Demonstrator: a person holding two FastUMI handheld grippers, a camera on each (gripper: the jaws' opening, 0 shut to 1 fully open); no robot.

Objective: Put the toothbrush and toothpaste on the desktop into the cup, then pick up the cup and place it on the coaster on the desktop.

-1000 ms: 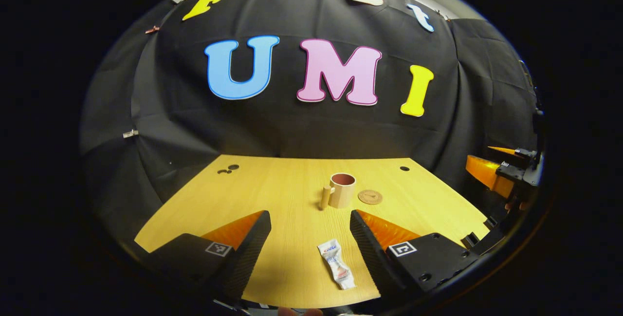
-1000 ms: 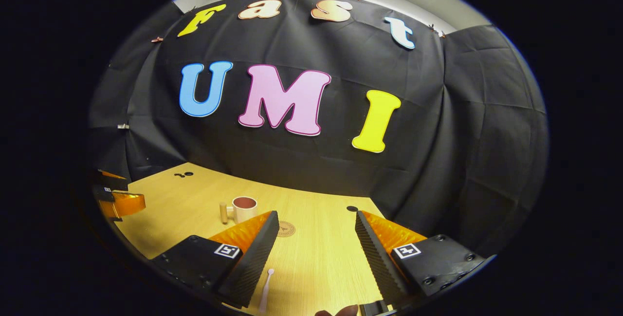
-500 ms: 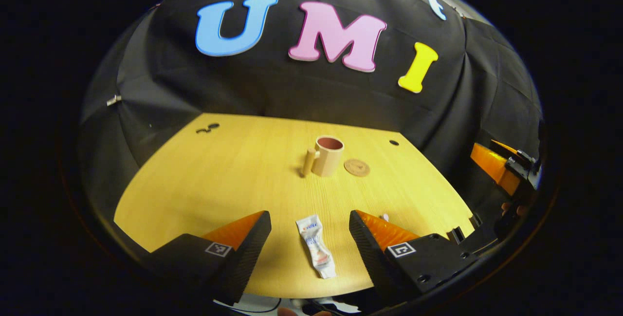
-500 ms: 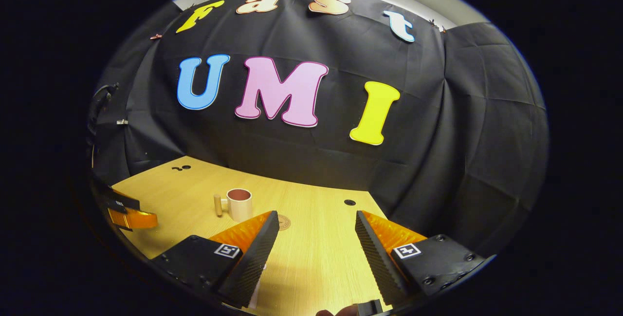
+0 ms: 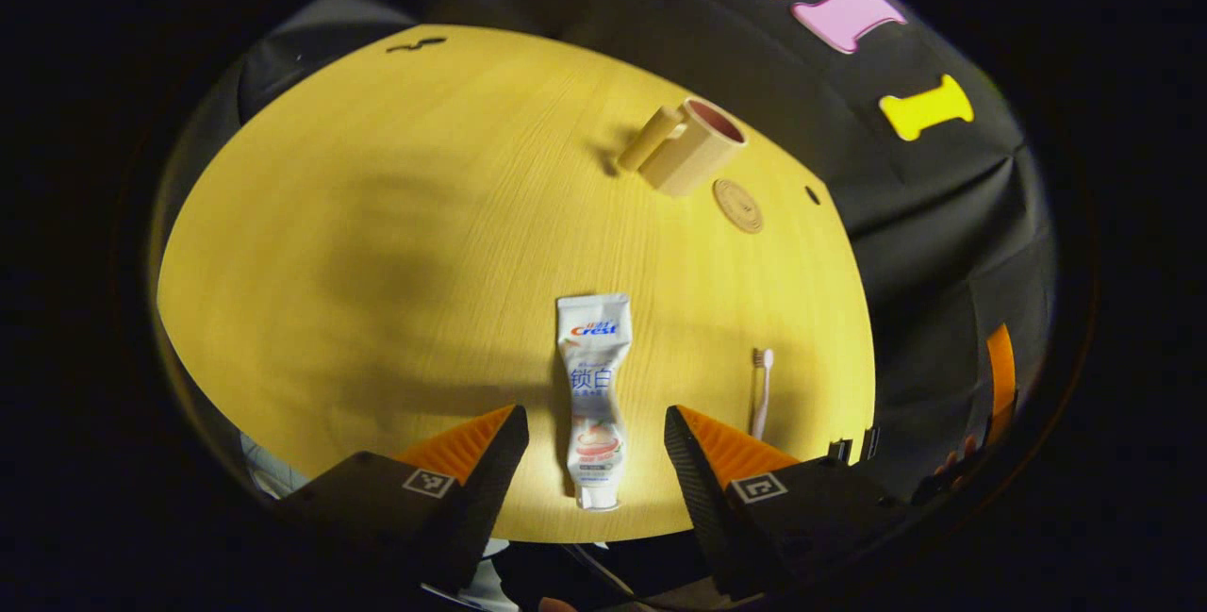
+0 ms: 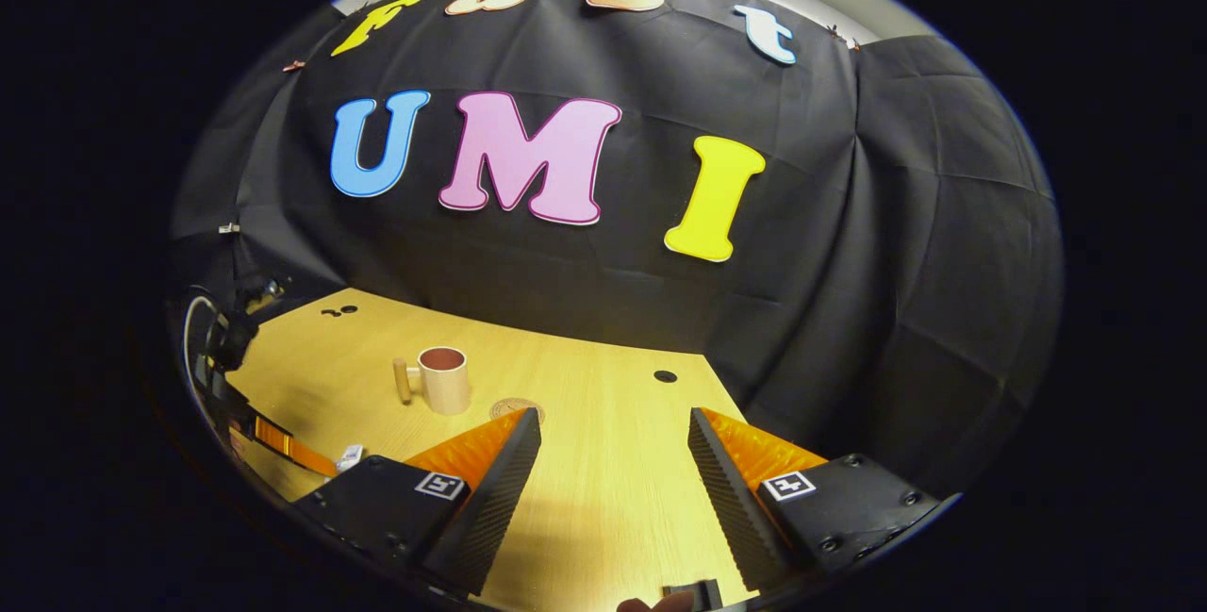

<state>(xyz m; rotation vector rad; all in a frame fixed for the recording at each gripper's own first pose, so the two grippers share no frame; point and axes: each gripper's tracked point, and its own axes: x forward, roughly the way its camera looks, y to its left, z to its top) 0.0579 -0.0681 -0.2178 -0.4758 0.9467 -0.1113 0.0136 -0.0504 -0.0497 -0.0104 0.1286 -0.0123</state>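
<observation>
In the left gripper view the white toothpaste tube (image 5: pixel 592 386) lies lengthwise on the wooden desktop (image 5: pixel 396 244), its cap end between the fingers of my open left gripper (image 5: pixel 594 447), which hovers above it. A pink toothbrush (image 5: pixel 760 390) lies just right of the tube. The beige cup (image 5: pixel 696 146) with a side handle stands farther back, and the round coaster (image 5: pixel 737 206) lies beside it. In the right gripper view my right gripper (image 6: pixel 611 461) is open over bare desktop, with the cup (image 6: pixel 440 378) and coaster (image 6: pixel 514 407) ahead to the left.
The left gripper's orange finger (image 6: pixel 283 444) shows low at the left of the right gripper view, near a corner of the toothpaste tube (image 6: pixel 350 454). A small dark hole (image 6: pixel 665 375) marks the desktop near the back wall. The desk's front edge runs just below the left gripper.
The left gripper has tilted down and moved over the toothpaste tube, which now lies between its fingers. The right gripper has barely shifted; the toothbrush has left its view.
</observation>
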